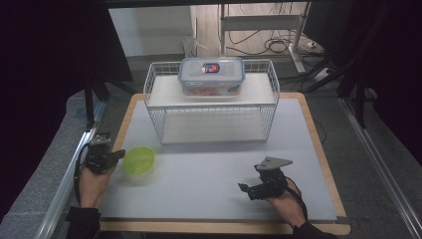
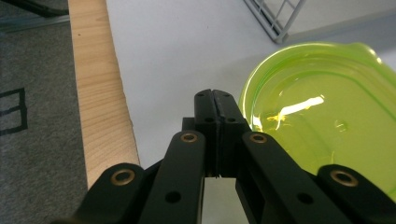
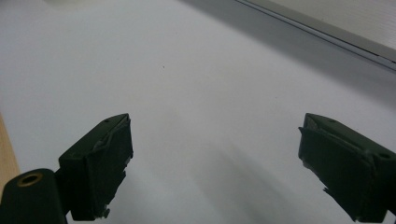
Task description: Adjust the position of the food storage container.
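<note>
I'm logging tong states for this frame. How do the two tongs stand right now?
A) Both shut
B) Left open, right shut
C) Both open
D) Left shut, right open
D: in the left gripper view the left tongs have their jaws pressed together, empty, beside the green round lid, while in the right gripper view the right tongs stand wide apart over the bare white tabletop.

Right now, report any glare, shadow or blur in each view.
High view: dark surroundings, and glare hides the label on the clear lidded container on the wire rack. Left gripper view: a bright streak of glare on the green lid; nearest jaw links soft. Right gripper view: faint soft shadows on the white mat; jaws slightly blurred.
</note>
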A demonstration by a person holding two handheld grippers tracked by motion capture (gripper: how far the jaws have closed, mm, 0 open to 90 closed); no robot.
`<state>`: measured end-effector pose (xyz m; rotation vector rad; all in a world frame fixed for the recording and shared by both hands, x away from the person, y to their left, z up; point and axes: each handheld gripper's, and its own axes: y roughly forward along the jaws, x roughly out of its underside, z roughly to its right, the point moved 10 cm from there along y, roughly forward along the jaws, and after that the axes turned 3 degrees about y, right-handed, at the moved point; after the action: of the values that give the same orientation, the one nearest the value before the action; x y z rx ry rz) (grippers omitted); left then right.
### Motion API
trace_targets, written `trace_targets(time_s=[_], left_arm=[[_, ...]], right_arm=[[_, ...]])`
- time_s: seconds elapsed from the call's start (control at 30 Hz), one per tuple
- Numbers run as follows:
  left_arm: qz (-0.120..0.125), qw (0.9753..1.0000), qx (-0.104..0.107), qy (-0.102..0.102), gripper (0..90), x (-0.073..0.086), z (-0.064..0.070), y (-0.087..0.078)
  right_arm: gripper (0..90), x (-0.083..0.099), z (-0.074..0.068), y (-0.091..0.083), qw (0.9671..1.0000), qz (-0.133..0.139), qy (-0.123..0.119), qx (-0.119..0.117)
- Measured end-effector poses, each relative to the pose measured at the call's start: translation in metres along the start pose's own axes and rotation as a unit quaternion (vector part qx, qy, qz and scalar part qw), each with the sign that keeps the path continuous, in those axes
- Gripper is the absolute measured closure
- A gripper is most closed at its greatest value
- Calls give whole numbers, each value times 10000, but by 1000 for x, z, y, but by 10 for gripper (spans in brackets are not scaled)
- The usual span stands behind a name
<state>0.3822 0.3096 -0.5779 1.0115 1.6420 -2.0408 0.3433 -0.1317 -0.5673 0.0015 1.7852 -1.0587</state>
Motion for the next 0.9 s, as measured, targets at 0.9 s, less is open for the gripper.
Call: trace_targets(time_s=[0.9], left_arm=[[-76, 9952, 810, 553, 899, -15, 92, 19]], right_arm=[[97, 4, 2, 1, 9999, -135, 78, 20]])
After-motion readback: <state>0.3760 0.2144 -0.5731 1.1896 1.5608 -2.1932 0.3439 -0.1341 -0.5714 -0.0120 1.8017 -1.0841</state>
